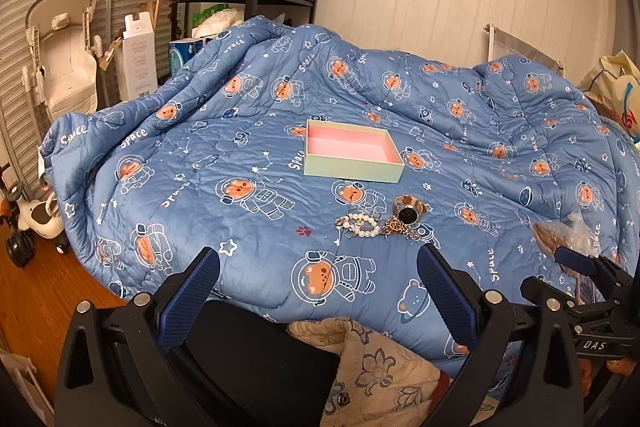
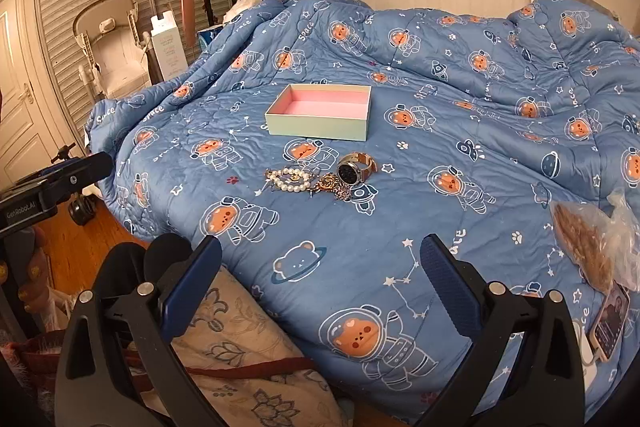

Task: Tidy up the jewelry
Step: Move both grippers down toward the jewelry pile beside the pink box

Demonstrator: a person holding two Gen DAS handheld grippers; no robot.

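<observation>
A blue astronaut-bear quilted bed [image 1: 248,163] carried a pale green, pink-lined open box [image 1: 352,151], nothing visible inside. Just nearer lay a brown-strapped watch [image 1: 407,211], pearl bracelet [image 1: 362,225] and gold chain [image 1: 400,228], well beyond both spread, unloaded left gripper [image 1: 320,283] and right gripper [image 2: 320,279] fingers.

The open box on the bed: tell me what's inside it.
Nothing shows inside the box: only its pink lining. The near wall hides a strip of the floor. The pearl bracelet and watch lie outside on the quilt.
</observation>
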